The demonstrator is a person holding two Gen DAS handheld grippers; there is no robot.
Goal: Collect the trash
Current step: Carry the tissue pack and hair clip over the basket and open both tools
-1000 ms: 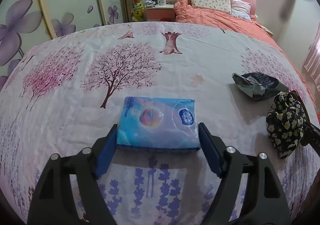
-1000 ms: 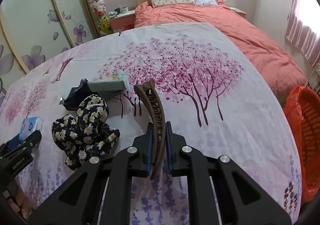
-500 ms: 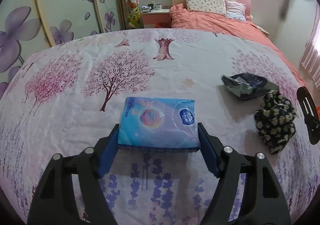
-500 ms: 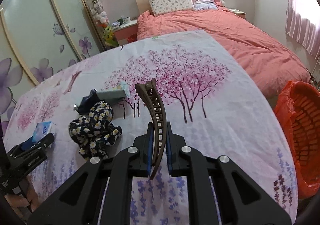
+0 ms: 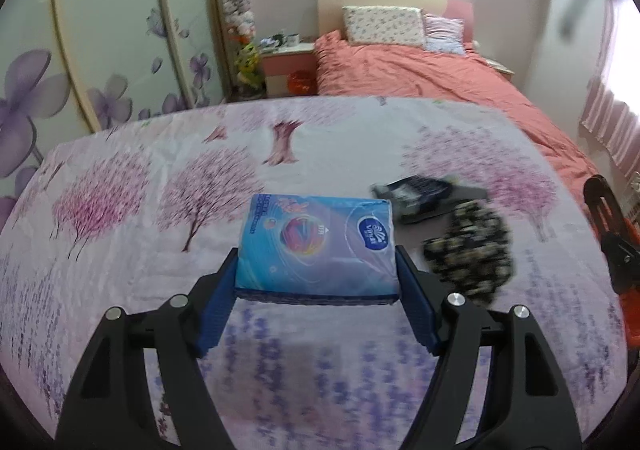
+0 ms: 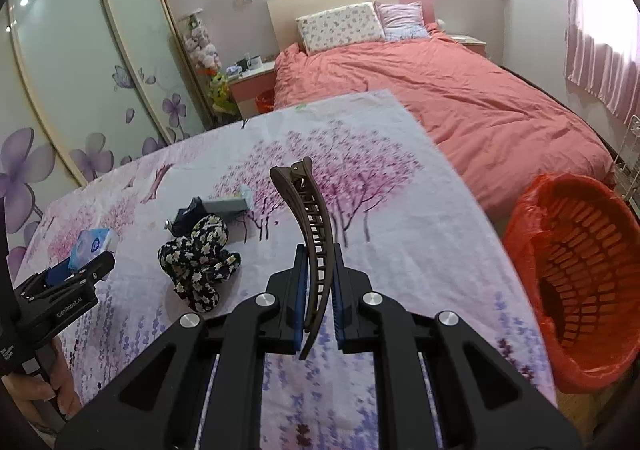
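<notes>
Left claw: the left gripper is seen with its blue pads pressed against the two short sides of a blue tissue pack; the pack is pinched and carried clear of the sheet.
Right claw: the right gripper is closed almost fully on a brown hair clip, which is clamped near its lower end and stands up and away between the pads.
Step in hand: both items are judged to be lifted and in transit; the carry to the bin is under way, not the picking.
Next move: each load must be brought over the open mouth of the bin and let go only once it is above the rim; the clip is long and thin, so it could catch on the rim if released too low.
Bin: a red basket lined with a red bag is seen on the floor just beside the sheet's right edge; nothing can be made out inside it.
Left on the sheet: a black flowered cloth lies crumpled on the flowered sheet, touching a dark crumpled wrapper behind it.
Beyond: a bed with a salmon cover is seen behind the sheet.
</notes>
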